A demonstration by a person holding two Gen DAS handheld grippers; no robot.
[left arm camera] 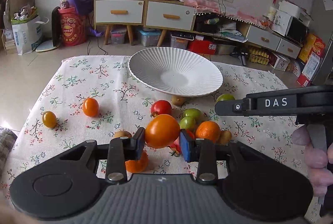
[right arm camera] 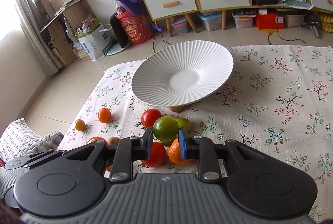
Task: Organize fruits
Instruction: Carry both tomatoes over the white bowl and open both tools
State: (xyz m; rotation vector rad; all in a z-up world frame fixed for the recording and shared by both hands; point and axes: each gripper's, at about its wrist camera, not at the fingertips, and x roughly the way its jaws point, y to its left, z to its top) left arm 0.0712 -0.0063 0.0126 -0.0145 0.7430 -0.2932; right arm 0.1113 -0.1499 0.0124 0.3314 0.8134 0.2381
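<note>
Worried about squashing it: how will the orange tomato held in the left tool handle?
The orange tomato looks smooth and glossy, so probably slippery between the pads. Being rounded, it would likely roll on the white plate.

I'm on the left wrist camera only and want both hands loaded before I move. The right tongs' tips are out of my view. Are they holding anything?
Observer: Yes. The right tongs are shut on a green tomato.
Operator: What's beneath it?
Observer: In the right wrist view a red tomato and an orange show just below the pads.
Operator: Where's the plate from there?
Observer: The white plate lies almost straight ahead of the right tongs, further along the cloth.
</note>
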